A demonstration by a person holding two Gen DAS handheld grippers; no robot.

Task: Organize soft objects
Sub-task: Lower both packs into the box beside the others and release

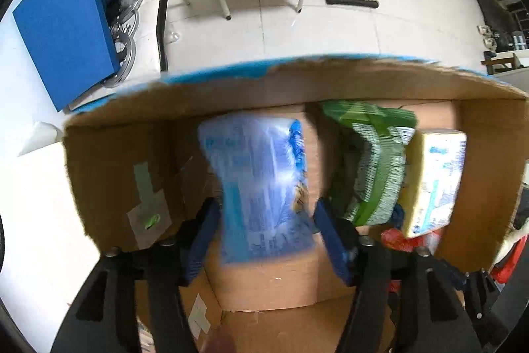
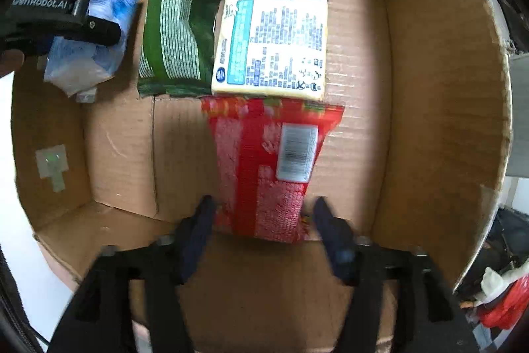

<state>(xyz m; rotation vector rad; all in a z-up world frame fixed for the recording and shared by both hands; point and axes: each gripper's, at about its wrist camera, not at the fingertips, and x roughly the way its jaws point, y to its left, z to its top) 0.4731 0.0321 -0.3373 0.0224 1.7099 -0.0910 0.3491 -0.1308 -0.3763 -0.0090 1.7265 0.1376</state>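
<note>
Two grippers are working inside the cardboard box [image 2: 429,121]: left gripper [image 1: 266,214] squeezing the blue pack [image 1: 261,184], right gripper [image 2: 263,210] clamping the red pack [image 2: 267,167]

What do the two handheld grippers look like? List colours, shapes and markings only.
Left gripper: black angular body with silver bolts, and two dark blue fingers that taper toward the tips. Seen from the right wrist view, its side carries white "GenRobot.AI" lettering. Right gripper: same black frame, silver bolts, dark blue fingers. No sleeves visible.

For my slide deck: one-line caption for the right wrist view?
Right gripper holds a red pack in a cardboard box beside green and yellow packs.
</note>
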